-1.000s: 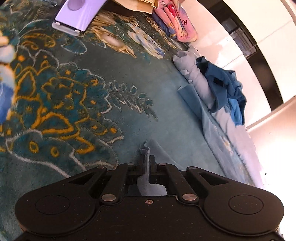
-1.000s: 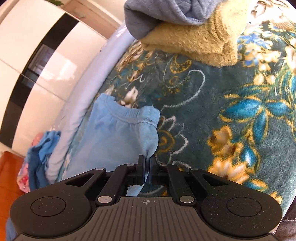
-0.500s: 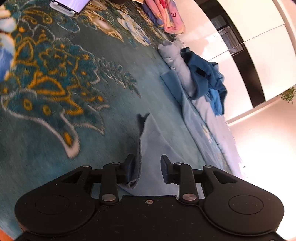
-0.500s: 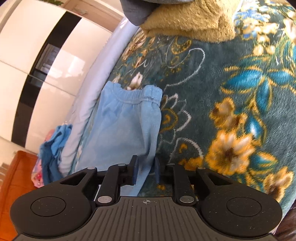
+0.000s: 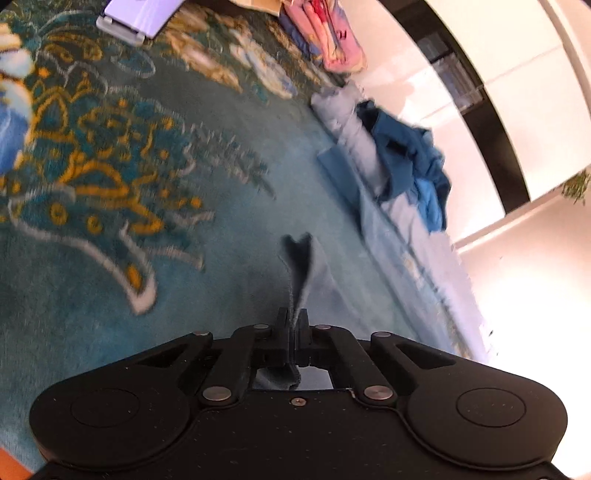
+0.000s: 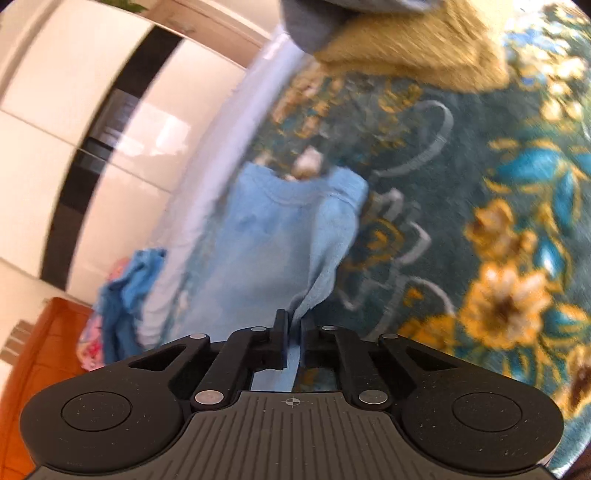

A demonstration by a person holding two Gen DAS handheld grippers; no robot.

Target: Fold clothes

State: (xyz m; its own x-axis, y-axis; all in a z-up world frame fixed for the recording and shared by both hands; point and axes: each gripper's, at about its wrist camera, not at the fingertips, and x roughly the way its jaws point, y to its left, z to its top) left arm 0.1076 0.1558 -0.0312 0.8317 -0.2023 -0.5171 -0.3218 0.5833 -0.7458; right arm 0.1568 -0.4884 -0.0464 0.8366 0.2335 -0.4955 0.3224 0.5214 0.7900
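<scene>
Left tongs (image 5: 293,325) pressed together, pinching a thin ridge of the light blue garment (image 5: 301,273); the cloth rises from between the pads and fans out ahead and slightly to the right over the teal floral blanket (image 5: 110,184). Far ahead to the left lies a pale lavender case (image 5: 136,16). Ahead to the right, a crumpled dark blue garment (image 5: 410,162) sits on a pale grey-blue fold of bedding (image 5: 351,129); beyond it, a pink patterned cloth (image 5: 332,40). Right tongs (image 6: 291,328) likewise pressed together, pinching the near edge of the same light blue garment (image 6: 269,240), which stretches ahead and to the left, elastic waistband at the far end. Far ahead, a folded mustard towel (image 6: 417,48) with a grey cloth (image 6: 310,18) on top. View blurred.
</scene>
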